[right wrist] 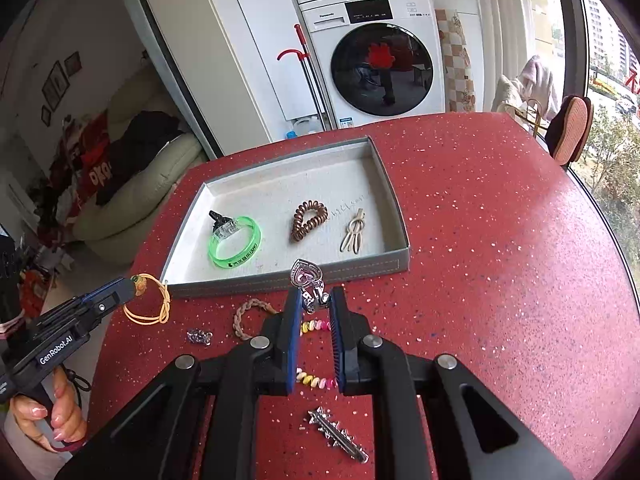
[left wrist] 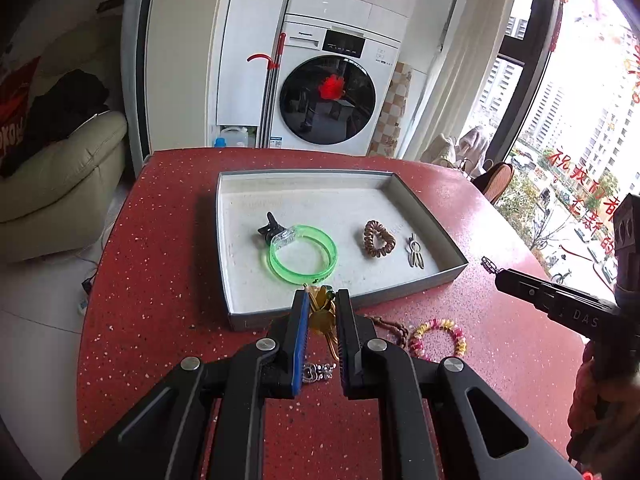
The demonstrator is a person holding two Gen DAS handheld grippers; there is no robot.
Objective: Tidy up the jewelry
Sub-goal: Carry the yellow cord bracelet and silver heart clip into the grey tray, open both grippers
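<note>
Right wrist view: "GenRobot.AI" on left gripper point(right wrist: 134, 286).

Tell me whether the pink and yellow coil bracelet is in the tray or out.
Out. The coil bracelet lies on the red table, in front of the tray.

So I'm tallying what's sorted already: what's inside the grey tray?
Inside the grey tray: a green bangle partly lying over a black clip, a brown coil hair tie and a beige hairpin. The clip's underside is hidden.
</note>
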